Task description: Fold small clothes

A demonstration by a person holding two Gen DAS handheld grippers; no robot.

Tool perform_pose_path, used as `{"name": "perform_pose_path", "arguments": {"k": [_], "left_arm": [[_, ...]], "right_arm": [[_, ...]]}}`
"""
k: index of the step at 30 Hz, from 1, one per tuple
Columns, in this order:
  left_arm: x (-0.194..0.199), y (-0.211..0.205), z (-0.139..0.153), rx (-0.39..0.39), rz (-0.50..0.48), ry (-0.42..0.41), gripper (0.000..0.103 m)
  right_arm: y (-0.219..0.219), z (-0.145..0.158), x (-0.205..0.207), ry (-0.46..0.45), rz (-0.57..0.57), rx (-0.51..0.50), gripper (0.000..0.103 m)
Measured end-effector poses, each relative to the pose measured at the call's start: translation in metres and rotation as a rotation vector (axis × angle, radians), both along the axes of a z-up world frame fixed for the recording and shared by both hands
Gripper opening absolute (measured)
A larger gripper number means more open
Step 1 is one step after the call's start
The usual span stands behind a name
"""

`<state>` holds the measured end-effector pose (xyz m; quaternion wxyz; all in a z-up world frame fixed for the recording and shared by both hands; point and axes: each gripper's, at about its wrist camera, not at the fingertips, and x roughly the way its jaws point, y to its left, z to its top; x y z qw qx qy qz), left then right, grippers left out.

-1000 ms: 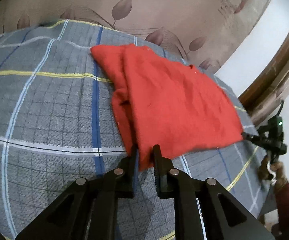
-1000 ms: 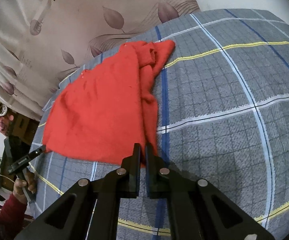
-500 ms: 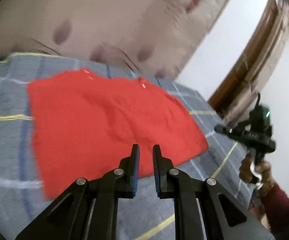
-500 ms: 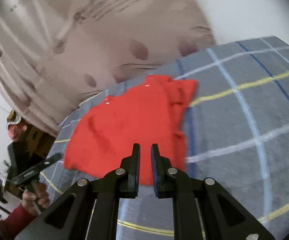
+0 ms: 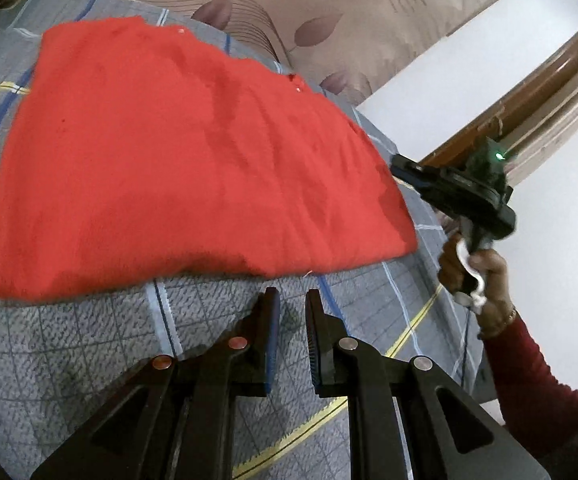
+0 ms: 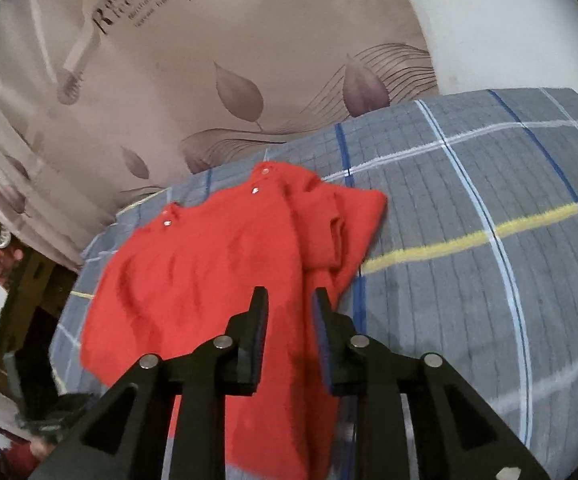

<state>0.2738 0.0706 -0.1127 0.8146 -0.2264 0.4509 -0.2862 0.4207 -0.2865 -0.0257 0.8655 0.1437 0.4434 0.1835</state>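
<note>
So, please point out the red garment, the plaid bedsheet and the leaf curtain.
red garment [image 5: 177, 168], left wrist view, middle of the cloth.
plaid bedsheet [image 6: 469, 280], right wrist view, bare part.
leaf curtain [image 6: 249, 60], right wrist view, plain fabric.

Bare plaid bedsheet [image 6: 469, 280] right of red garment [image 6: 217, 264]; curtain [image 6: 209, 60] behind.

1. The red garment [image 6: 217, 280] runs under the right gripper [image 6: 287, 308] in the right wrist view, so its near edge is hidden behind the fingers and frame.
2. The lettering on the curtain [image 6: 177, 4] is blurred and cannot be read in full.
3. The bed [image 5: 89, 360] is cut off by the picture's rim on the left.
4. The person's sleeve [image 5: 537, 392] leaves the frame at lower right.
</note>
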Motion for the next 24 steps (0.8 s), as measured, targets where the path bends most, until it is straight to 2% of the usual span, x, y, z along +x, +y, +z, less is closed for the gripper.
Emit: {"name": "perform_pose_path", "arguments": {"k": [9, 14, 16, 17, 19, 21, 24], "left_arm": [[0.001, 0.001, -0.003, -0.015, 0.008, -0.001, 0.014], [-0.004, 0.003, -0.002, -0.004, 0.01, -0.01, 0.015], [-0.004, 0.004, -0.003, -0.015, 0.012, -0.006, 0.015], [-0.004, 0.005, -0.003, -0.02, 0.013, -0.004, 0.015], [-0.004, 0.006, -0.004, -0.027, 0.014, -0.001, 0.015], [-0.006, 0.007, -0.005, -0.027, 0.014, -0.002, 0.015], [-0.005, 0.008, -0.005, -0.028, 0.014, -0.002, 0.015]], "right_arm": [[0.018, 0.0, 0.038, -0.042, 0.011, -0.017, 0.023], [0.03, -0.021, 0.072, 0.047, 0.031, -0.059, 0.023], [0.029, -0.024, 0.078, 0.058, 0.035, -0.032, 0.014], [0.029, -0.024, 0.079, 0.059, 0.04, -0.03, 0.004], [0.028, -0.018, 0.075, 0.043, 0.042, -0.03, 0.003], [0.021, -0.008, 0.067, -0.01, 0.009, -0.058, 0.003], [0.01, -0.011, 0.068, 0.0, -0.013, -0.056, 0.003]]}}
